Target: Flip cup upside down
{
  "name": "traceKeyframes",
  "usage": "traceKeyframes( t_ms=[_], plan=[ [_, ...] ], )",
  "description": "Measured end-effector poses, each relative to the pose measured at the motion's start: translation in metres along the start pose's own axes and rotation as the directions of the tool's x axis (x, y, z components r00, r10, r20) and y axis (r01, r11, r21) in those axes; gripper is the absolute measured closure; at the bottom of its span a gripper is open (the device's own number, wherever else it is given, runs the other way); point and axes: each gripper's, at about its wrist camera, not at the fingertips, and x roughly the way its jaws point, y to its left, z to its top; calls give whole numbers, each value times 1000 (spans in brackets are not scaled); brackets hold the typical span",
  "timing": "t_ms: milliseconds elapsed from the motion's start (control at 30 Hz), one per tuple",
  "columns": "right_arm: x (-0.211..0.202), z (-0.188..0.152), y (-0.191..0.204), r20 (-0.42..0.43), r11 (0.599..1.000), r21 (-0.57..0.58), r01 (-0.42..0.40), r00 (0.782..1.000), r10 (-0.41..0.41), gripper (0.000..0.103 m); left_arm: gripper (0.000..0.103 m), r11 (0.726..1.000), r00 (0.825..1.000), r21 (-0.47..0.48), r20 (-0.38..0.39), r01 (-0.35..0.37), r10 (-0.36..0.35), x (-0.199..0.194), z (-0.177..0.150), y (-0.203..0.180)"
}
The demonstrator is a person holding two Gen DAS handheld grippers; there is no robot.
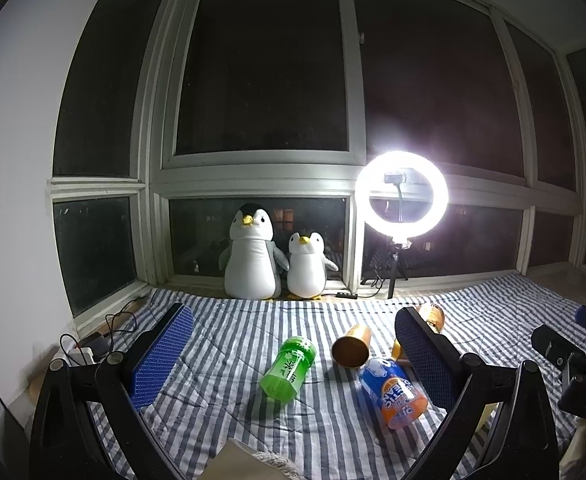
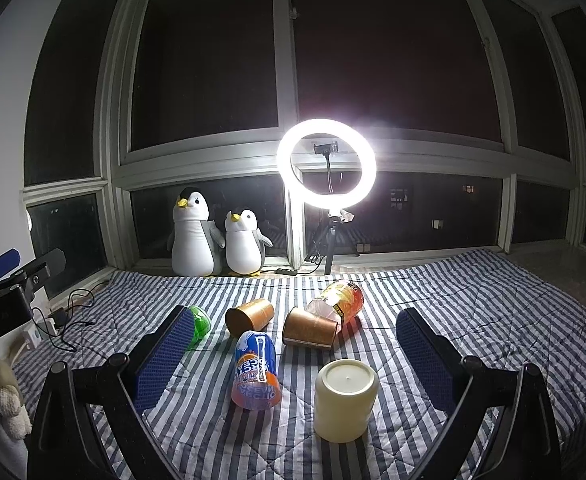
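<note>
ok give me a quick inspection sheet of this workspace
surface: striped blanket, quilted, lying flat.
job's things: cream cup upside down; blue-orange cup upside down; two brown paper cups on their sides; green cup on its side; clear orange-printed cup tipped over.
clutter: two penguin plushies by the window.
grippers: left gripper open, empty; right gripper open, empty.
cables: black cables and power strip at left edge.
surroundings: lit ring light on a tripod, dark windows.
</note>
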Motion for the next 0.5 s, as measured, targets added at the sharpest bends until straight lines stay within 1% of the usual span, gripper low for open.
traceKeyframes(
  t_ms=[333,500],
  plan=[
    [0,-2,0,-5,1000,0,-1,1000,1,3,1,1000,1000,-1,-3,2,-2,3,0,1],
    [1,-4,-1,-11,1000,-3,-1,1000,1,3,1,1000,1000,16,9,-6,6,3,-1,-1]
  ],
)
